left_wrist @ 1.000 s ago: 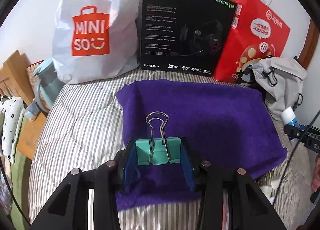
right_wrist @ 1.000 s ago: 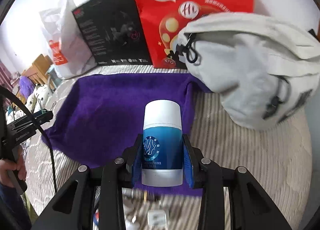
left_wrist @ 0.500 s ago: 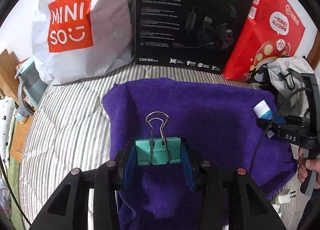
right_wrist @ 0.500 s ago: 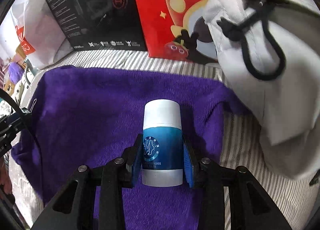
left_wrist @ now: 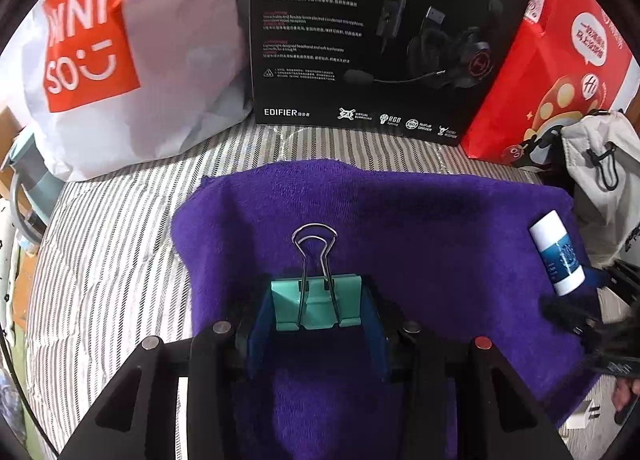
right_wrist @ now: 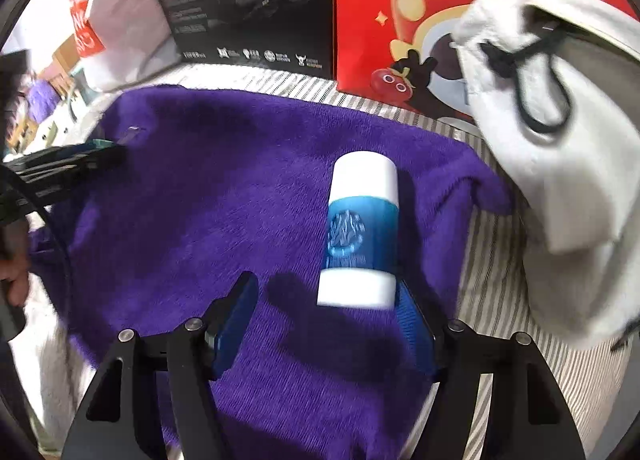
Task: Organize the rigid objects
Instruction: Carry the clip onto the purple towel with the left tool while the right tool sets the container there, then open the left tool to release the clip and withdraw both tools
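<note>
A teal binder clip [left_wrist: 348, 300] with silver wire handles sits between the blue pads of my left gripper [left_wrist: 316, 294], which is shut on it low over the purple towel [left_wrist: 400, 228]. A white and blue tube [right_wrist: 362, 228] lies on the towel's [right_wrist: 224, 196] right part. It rests loose between the spread fingers of my right gripper [right_wrist: 326, 292], close to the right finger, and that gripper is open. In the left wrist view the tube [left_wrist: 557, 256] shows at the towel's right edge. In the right wrist view the left gripper [right_wrist: 100, 152] shows at the far left.
A white Miniso bag [left_wrist: 120, 60], a black headset box [left_wrist: 380, 32] and a red paper bag [left_wrist: 560, 72] stand along the back. A pale drawstring bag [right_wrist: 560, 164] lies right of the towel. The striped bed cover [left_wrist: 112, 240] lies bare on the left. A white plug [left_wrist: 584, 414] lies front right.
My right gripper came down over the towel and opened, letting go of the tube, which now lies on the cloth. My left gripper moved forward and lower, still holding the clip.
</note>
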`<action>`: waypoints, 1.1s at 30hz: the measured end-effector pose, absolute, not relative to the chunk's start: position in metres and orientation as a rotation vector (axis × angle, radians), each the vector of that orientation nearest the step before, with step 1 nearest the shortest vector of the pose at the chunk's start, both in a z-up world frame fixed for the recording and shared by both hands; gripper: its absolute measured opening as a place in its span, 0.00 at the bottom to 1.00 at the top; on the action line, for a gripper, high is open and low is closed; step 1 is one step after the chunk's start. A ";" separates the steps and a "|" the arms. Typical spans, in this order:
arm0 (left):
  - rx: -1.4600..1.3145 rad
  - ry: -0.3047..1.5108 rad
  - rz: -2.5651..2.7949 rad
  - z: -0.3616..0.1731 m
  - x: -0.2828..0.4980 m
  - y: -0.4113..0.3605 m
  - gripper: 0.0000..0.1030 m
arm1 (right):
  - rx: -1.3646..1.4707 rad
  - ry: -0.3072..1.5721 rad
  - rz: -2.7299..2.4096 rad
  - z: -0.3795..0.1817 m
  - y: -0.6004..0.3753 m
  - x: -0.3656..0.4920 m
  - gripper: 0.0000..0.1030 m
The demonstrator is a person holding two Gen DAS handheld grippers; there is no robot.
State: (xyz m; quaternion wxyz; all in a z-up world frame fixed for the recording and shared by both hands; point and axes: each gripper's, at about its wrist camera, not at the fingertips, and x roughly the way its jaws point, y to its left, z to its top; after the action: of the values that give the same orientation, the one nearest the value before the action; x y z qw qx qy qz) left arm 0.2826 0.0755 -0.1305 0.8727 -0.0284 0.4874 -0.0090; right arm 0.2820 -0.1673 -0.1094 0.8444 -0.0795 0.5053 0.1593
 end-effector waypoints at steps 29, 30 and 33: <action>0.029 0.971 0.009 -0.098 0.187 0.035 0.75 | 0.099 0.952 0.213 -0.043 -0.254 0.111 0.70; 0.035 0.967 0.000 -0.094 0.172 0.031 0.75 | 0.119 0.952 0.203 -0.045 -0.259 0.106 0.70; 0.049 0.966 -0.014 -0.090 0.143 0.026 0.75 | 0.161 0.968 0.185 -0.052 -0.268 0.093 0.70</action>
State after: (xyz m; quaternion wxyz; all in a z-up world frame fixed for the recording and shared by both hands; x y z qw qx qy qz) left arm 0.1430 0.0255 -0.0905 0.8852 0.0237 0.4646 -0.0066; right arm 0.0927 -0.2678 -0.0520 0.8779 0.0773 0.4642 0.0888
